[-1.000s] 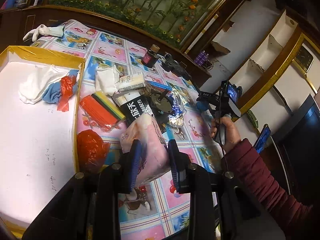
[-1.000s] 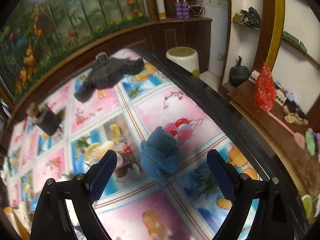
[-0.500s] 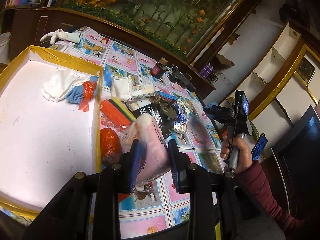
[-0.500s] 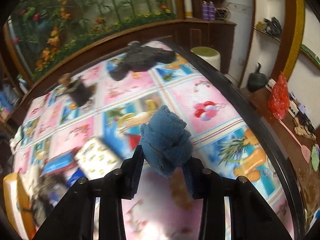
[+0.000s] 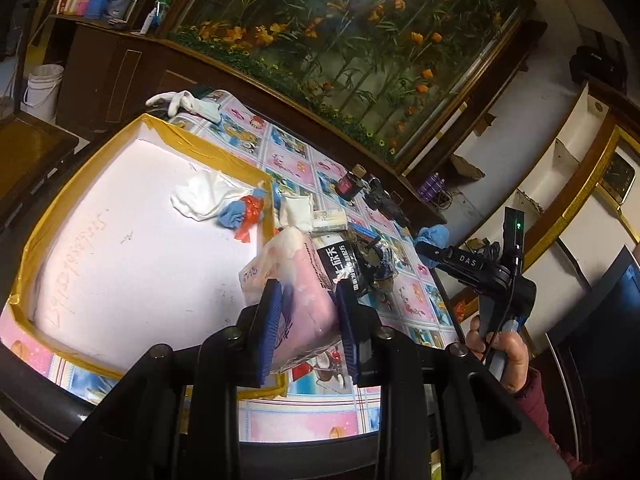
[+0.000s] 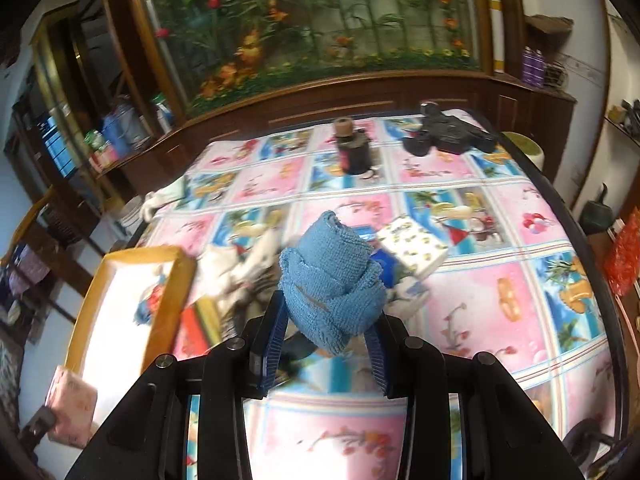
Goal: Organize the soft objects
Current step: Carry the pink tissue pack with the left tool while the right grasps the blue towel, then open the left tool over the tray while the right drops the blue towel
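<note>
Since a second ago I have lifted both loads off the desk. Left gripper is clamped on the pink tissue pack, its long axis running away from me toward the far right, hanging above the near right edge of the yellow-rimmed tray. Right gripper pinches the rolled blue towel, standing roughly upright, over the clutter right of the tray.

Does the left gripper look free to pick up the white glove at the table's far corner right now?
Probably not: the left gripper is shut on the pink tissue pack, and the white glove lies beyond the yellow-rimmed box.
</note>
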A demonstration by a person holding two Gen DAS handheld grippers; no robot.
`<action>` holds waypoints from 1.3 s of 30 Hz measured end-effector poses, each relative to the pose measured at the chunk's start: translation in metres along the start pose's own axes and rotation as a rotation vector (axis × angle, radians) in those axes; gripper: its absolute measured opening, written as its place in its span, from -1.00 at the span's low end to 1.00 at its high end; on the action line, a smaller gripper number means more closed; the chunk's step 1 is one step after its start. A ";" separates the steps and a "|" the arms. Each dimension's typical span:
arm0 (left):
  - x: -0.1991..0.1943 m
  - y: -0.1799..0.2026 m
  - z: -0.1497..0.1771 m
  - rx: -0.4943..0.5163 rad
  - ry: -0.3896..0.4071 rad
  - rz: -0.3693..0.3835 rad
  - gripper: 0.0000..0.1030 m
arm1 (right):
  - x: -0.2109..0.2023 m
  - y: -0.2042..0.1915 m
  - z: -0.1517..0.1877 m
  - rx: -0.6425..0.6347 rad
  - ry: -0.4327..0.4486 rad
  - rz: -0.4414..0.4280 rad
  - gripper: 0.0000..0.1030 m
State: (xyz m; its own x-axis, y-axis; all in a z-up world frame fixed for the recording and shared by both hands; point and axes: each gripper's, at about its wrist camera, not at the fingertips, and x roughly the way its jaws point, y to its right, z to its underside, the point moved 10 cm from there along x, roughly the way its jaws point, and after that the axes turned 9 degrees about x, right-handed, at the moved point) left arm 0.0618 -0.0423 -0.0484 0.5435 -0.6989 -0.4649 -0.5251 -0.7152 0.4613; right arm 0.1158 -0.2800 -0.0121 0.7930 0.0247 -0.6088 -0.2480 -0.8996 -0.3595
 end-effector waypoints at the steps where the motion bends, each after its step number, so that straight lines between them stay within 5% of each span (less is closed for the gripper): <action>1: -0.003 -0.003 -0.001 -0.004 0.007 -0.005 -0.51 | -0.003 -0.006 0.005 -0.014 -0.006 -0.013 -0.29; 18: -0.007 -0.064 -0.049 -0.050 0.056 -0.082 -0.51 | 0.012 -0.105 0.046 -0.151 -0.105 -0.148 -0.29; 31: 0.085 -0.139 -0.082 -0.126 -0.115 -0.142 -0.51 | 0.082 -0.192 0.051 -0.255 -0.215 -0.237 -0.29; 39: 0.119 -0.178 -0.097 -0.149 -0.120 -0.214 -0.45 | 0.154 -0.226 0.074 -0.276 -0.349 -0.244 -0.29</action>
State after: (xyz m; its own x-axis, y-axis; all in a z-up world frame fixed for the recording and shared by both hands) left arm 0.2838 0.0025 -0.1131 0.5459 -0.5340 -0.6456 -0.3001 -0.8440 0.4445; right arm 0.2533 -0.0408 -0.0769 0.5641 0.3508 -0.7475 0.1152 -0.9299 -0.3494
